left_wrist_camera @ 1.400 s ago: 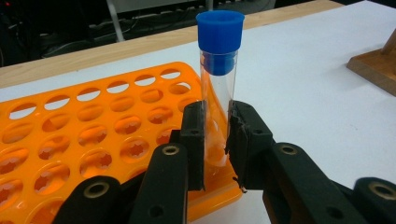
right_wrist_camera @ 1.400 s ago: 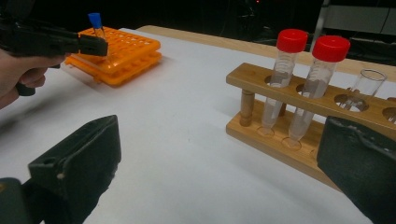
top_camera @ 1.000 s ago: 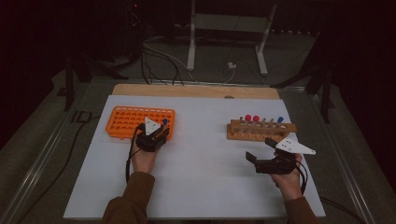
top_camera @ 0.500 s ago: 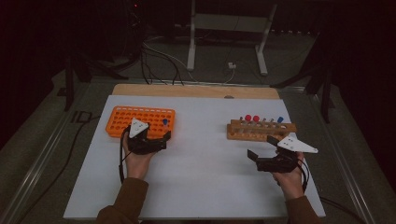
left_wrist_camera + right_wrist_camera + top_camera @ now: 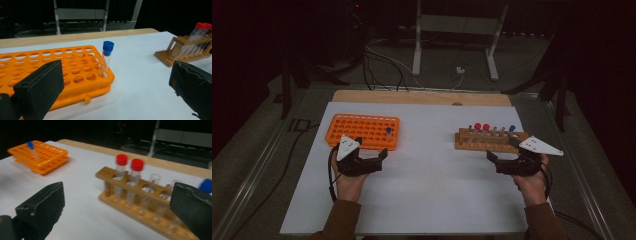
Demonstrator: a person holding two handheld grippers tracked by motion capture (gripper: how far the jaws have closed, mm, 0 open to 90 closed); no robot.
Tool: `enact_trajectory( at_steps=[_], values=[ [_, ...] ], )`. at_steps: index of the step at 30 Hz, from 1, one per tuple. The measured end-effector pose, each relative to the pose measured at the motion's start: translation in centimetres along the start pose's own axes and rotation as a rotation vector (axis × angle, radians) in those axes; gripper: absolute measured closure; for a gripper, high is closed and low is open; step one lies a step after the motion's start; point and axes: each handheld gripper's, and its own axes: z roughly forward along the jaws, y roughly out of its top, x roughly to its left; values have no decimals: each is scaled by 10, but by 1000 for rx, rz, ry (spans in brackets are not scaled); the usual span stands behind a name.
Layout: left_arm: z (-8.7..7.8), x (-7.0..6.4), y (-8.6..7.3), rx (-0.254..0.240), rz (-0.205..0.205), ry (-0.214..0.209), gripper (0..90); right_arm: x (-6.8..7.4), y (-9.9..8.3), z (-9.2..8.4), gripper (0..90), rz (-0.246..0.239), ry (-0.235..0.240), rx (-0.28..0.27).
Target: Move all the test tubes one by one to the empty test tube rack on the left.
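Left claw [image 5: 371, 156]: lower left of the high view, just below the orange rack; jaws wide apart after opening just now, nothing between them.
Right claw [image 5: 503, 159]: lower right of the high view, just below the wooden rack; jaws spread wide, nothing between them.
Blue-capped tube [image 5: 107, 59]: upright in a hole at the near right corner of the orange rack, centre of the left gripper view; clear of both jaws.
Orange rack [image 5: 362, 131]: flat on the white bench sheet, left of centre in the high view; other holes vacant.
Wooden rack [image 5: 140, 198]: right half of the right gripper view, carrying two red-capped tubes [image 5: 129, 176] side by side, clear tubes beside them, a blue cap at the far right edge.
Bench [image 5: 432, 190]: white sheet with a wooden strip along the upper edge.
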Motion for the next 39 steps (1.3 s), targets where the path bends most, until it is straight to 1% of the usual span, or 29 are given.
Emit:
enact_trajectory(
  at_steps=[1, 2, 3, 5, 6, 7, 8, 11, 14, 17, 19, 20, 24, 25, 27, 31, 32, 35, 39],
  values=[
    [-3, -1, -1, -2, 3, -1, 3, -3, 2, 0, 23, 1, -7, -3],
    [-6, -1, -2, -5, 7, 0, 3, -9, 4, 1, 24, 7, -25, 5],
    [-9, -1, -3, -8, 7, -1, 3, -9, 4, 1, 24, 7, -25, 5],
    [-15, -1, -5, -17, 0, -3, 3, -17, 8, 2, 35, 17, -50, 13],
    [-17, -1, -5, -26, -11, -4, 3, -20, 9, 2, 42, 19, -62, 14],
    [-18, -1, -6, -27, -17, -4, 3, -20, 9, 2, 42, 19, -62, 14],
    [-20, -1, -6, -28, -18, -3, 3, -23, 10, 2, 60, 22, -75, 10],
    [-21, -1, -8, -26, -15, 0, 3, -32, 13, 3, 77, 40, -109, 2],
    [-21, 0, -9, -26, -24, 3, 3, -42, 16, 4, 131, 59, -143, -2],
    [-21, -1, -10, -19, -16, 4, 3, -51, 19, 5, 178, 50, -189, -6],
    [-19, -2, -11, -20, -18, 6, 3, -58, 19, 8, 229, 56, -199, 2],
    [-19, -3, -11, -15, -12, 6, 3, -61, 19, 10, 265, 63, -205, 6],
    [-16, -6, -12, -3, 0, 0, 3, -70, 17, 18, 477, 79, -218, 31],
    [-15, -7, -12, 0, 3, -1, 3, -72, 16, 20, 509, 81, -216, 36],
    [-15, -7, -12, 1, 2, -3, 3, -74, 14, 24, 555, 90, -227, 46],
    [-15, -7, -13, 1, 4, -1, 3, -77, 11, 32, 599, 96, -237, 62],
    [-15, -7, -13, 5, 7, 0, 3, -78, 10, 35, 631, 97, -244, 74],
    [-15, -7, -13, 5, 8, 1, 3, -79, 8, 38, 657, 104, -251, 85],
    [-14, -8, -13, 5, 11, 1, 3, -81, 3, 44, 739, 114, -258, 102]
  ],
)
